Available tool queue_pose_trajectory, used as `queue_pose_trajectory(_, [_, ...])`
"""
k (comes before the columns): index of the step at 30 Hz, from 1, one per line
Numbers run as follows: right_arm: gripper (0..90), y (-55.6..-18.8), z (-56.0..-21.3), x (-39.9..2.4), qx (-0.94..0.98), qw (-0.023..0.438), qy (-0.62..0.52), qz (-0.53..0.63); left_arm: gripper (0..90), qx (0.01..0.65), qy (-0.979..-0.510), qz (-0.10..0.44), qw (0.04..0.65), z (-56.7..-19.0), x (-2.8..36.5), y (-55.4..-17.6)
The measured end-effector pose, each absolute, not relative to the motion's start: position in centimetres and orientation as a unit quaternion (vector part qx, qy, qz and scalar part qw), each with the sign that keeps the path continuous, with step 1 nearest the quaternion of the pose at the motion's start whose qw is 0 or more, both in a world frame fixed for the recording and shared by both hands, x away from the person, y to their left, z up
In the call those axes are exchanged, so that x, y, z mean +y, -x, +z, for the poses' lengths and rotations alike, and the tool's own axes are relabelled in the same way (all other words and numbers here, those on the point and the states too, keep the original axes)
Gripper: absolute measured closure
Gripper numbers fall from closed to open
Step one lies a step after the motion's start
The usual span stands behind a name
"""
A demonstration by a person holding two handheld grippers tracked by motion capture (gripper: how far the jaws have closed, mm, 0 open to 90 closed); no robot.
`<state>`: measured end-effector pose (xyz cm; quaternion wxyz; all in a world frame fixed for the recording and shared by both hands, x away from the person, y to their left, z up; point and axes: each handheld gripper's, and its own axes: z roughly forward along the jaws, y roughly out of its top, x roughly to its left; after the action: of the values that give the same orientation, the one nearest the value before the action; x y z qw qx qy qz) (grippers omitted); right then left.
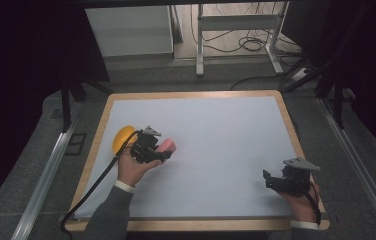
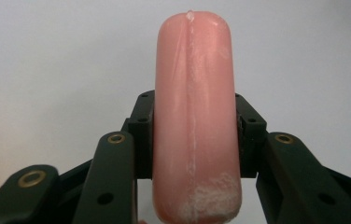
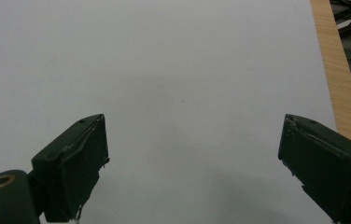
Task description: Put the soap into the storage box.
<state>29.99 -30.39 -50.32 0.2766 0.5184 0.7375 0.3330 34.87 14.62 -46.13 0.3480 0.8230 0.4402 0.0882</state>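
Pink smooth sausage-shaped cylinder (image 2: 194, 121): clamped in left gripper (image 1: 163, 152), above white surface (image 1: 216, 145) beside yellow domed object (image 1: 122, 137). Right gripper (image 1: 271, 181): idle, jaws apart. Step: carrying; next likely needs a placement spot.

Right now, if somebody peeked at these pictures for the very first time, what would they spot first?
Probably the pink sausage-shaped thing, clamped between the left tongs at the left side of the pale table mat. Just behind that hand sits a bright yellow-orange round thing, near the mat's left edge. The right tongs hover wide open with nothing in them at the near right corner.
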Motion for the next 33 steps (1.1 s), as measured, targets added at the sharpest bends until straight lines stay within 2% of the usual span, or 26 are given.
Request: queue_pose_trajectory(33, [8.0, -29.9, -50.2, -30.4, 0.734, 0.279, -0.522, 0.332, 60.2, 0.466, -0.805, 0.117, 0.348, -45.4, 18.0, -35.0])
